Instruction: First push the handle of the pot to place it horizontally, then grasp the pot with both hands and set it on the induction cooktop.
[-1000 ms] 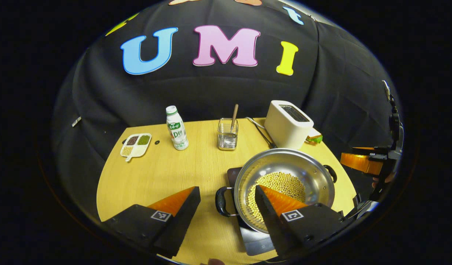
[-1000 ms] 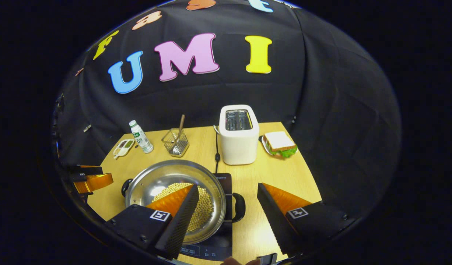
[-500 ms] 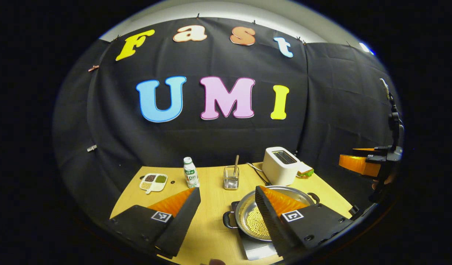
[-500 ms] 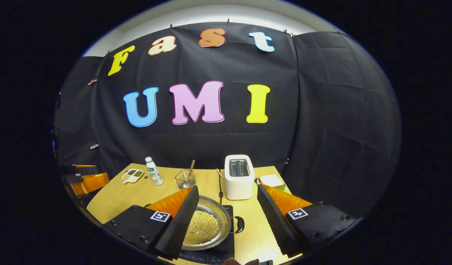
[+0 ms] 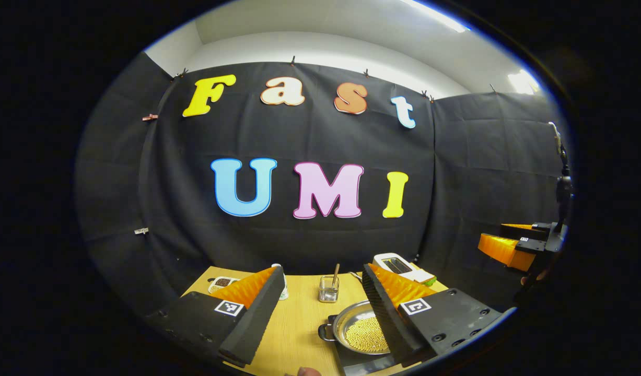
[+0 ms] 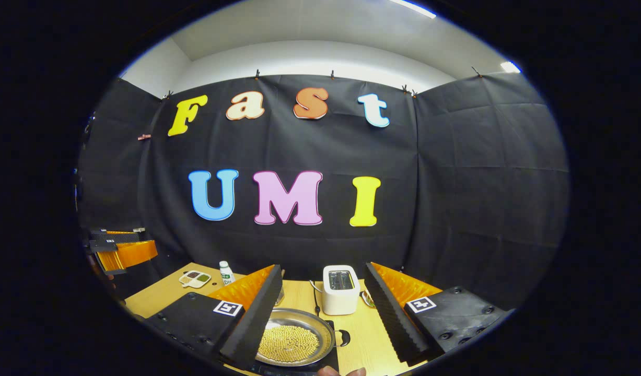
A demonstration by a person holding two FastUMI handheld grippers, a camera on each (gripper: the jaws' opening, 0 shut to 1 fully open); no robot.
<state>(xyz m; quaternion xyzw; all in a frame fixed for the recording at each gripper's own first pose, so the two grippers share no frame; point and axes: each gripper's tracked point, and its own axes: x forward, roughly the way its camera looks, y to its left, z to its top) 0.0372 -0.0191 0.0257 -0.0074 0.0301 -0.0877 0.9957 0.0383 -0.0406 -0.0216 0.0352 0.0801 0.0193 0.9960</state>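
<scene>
While both grippers' fingers (image 5: 257, 303) (image 6: 398, 313) stand spread, the steel pot (image 6: 296, 342), holding yellow beans, sits on the cooktop (image 5: 346, 360).

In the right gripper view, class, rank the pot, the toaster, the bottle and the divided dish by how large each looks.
1. pot, largest, though it sits nearest the camera and a finger covers its left edge.
2. toaster.
3. divided dish and bottle: both tiny and far off, too alike to rank.
</scene>
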